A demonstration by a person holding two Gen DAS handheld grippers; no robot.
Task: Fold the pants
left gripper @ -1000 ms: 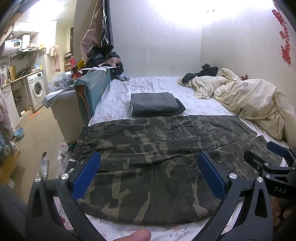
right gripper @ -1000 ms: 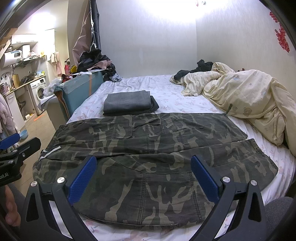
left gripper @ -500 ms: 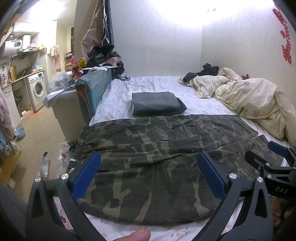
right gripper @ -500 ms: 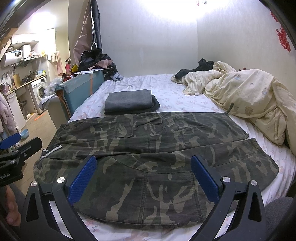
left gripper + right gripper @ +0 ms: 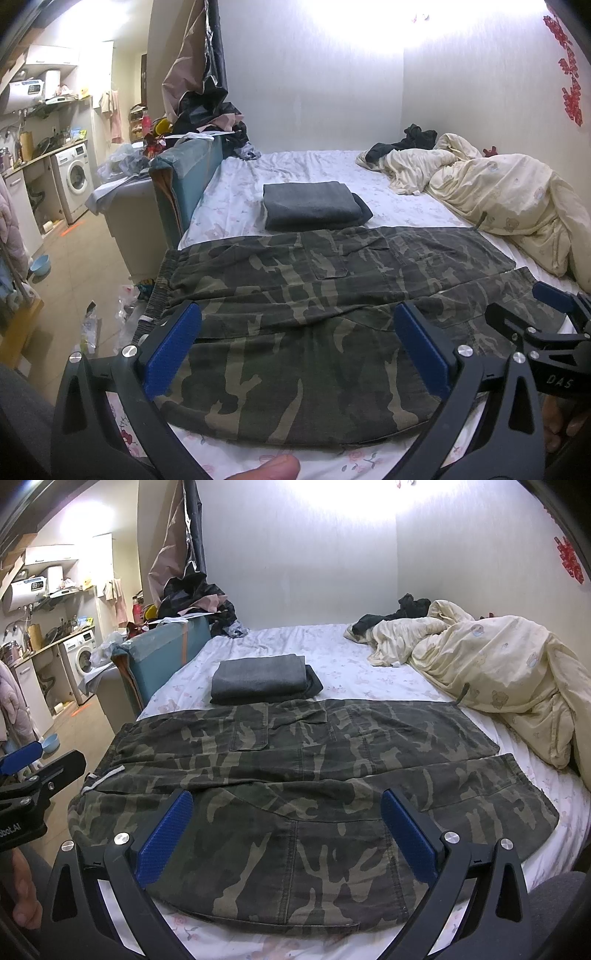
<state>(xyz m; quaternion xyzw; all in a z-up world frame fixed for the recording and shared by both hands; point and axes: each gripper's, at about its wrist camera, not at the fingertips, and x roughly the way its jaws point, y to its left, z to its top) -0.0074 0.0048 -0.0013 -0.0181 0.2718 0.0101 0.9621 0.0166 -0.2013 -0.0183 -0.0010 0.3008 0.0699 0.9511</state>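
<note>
Bed w/ white floral sheet [image 5: 236, 199]; camouflage cotton pants [image 5: 314, 775] spread flat across near edge, folded grey cloth stack [image 5: 258, 679] just behind. Left gripper [image 5: 295, 354] & right gripper [image 5: 284, 834]: fingers wide, holding nothing.

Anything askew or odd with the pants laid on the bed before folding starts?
Slightly. The camouflage pants lie flat, but the waistband end hangs past the bed edge, and the two legs splay apart rather than stacking. Both grippers hover open above.
</note>
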